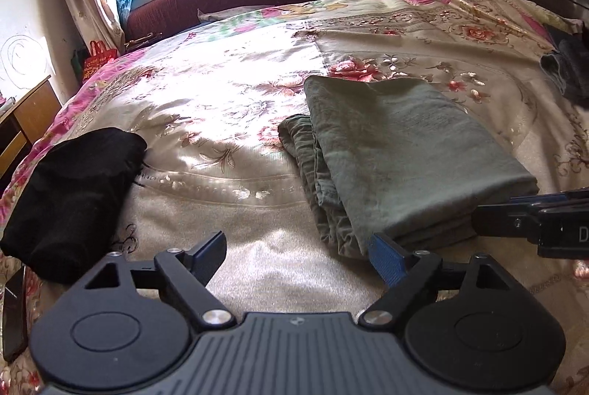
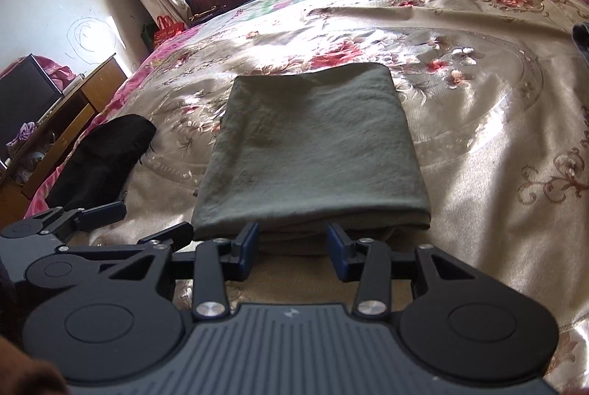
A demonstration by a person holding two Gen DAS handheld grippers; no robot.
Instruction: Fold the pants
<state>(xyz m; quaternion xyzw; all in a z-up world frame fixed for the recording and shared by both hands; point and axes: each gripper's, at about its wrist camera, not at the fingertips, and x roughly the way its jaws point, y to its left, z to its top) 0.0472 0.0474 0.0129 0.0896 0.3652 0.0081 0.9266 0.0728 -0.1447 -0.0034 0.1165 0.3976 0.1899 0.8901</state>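
Observation:
The green pants [image 2: 313,152] lie folded into a flat rectangle on the flowered bedspread [image 2: 478,155]. In the right wrist view my right gripper [image 2: 292,235] stands partly open at the pants' near folded edge. That edge shows in the gap between its blue pads [image 2: 337,244], which do not press on it. In the left wrist view the pants [image 1: 405,152] lie ahead and to the right, their loose layers bunched along the left side. My left gripper [image 1: 298,247] is open wide over bare bedspread, its right pad [image 1: 386,258] close to the pants' near left corner. It holds nothing.
A black garment [image 1: 73,196] lies bunched near the bed's left edge. Dark clothes [image 1: 567,71] sit at the far right. A wooden cabinet [image 2: 73,108] stands left of the bed, and a maroon bench [image 1: 221,1] runs under the window.

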